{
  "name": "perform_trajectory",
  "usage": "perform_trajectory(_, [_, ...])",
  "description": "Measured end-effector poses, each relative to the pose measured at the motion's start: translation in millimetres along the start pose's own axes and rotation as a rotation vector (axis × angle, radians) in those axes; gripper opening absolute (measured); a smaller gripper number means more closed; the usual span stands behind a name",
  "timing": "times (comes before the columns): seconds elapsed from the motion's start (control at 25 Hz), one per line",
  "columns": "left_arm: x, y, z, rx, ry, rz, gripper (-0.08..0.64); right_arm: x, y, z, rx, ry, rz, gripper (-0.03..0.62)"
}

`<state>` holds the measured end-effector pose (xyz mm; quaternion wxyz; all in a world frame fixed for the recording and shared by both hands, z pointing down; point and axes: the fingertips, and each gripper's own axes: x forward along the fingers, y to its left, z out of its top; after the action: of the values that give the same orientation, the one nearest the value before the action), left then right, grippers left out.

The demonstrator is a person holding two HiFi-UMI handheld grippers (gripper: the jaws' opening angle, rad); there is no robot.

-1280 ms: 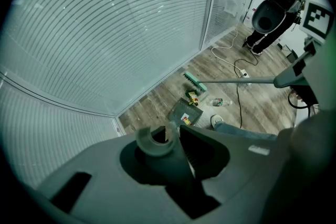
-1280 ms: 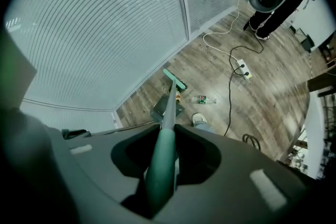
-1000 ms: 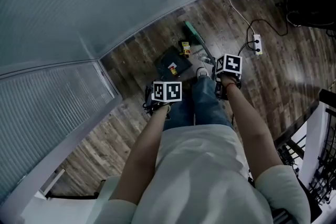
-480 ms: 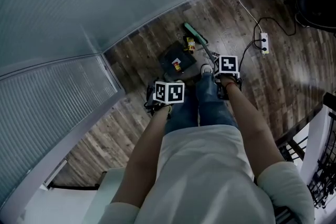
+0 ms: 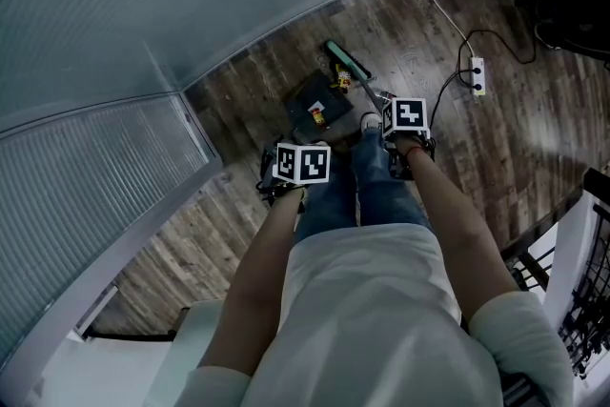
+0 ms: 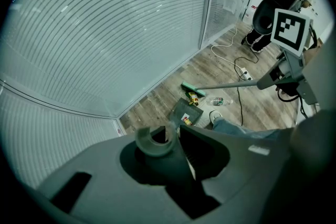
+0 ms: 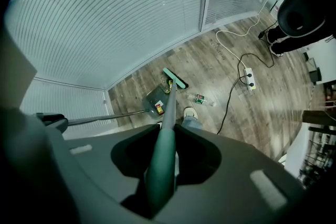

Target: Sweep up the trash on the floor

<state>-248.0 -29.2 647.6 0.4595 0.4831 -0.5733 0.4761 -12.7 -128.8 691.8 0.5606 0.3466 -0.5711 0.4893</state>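
Note:
My left gripper (image 6: 173, 136) is shut on the grey handle of a dark dustpan (image 6: 186, 112), which rests on the wood floor with a red and white scrap (image 6: 186, 120) in it. My right gripper (image 7: 167, 136) is shut on the green handle of a broom. The broom head (image 7: 175, 78) lies on the floor just beyond the dustpan (image 7: 156, 101). Yellow trash (image 6: 193, 97) sits between broom head and pan. In the head view, both grippers (image 5: 303, 165) (image 5: 408, 119) hang at knee height over the dustpan (image 5: 313, 110).
A plastic bottle (image 7: 200, 98) lies on the floor beside my shoe (image 7: 189, 112). A power strip (image 5: 477, 76) with a white cable lies to the right, and a black chair (image 5: 577, 10) stands beyond it. Blinds cover the glass wall (image 5: 143, 33) on the left.
The head view has shifted slightly. Broom, dustpan and both grippers keep nearly the same places relative to each other.

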Motion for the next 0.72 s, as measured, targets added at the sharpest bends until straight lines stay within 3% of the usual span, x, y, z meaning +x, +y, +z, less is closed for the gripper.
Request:
perform_trajectory(0.4, [-0.1, -0.1, -2.8, -0.001, -0.003, 0.000, 0.097, 1.6, 9.1, -26.6, -0.089, 0.058, 0.035, 0.095])
perform_trajectory(0.72, [-1.4, -1.4, -1.9, 0.001, -0.002, 0.001, 0.097, 0.4, 21.9, -49.9, -0.079, 0.098, 0.096, 0.095])
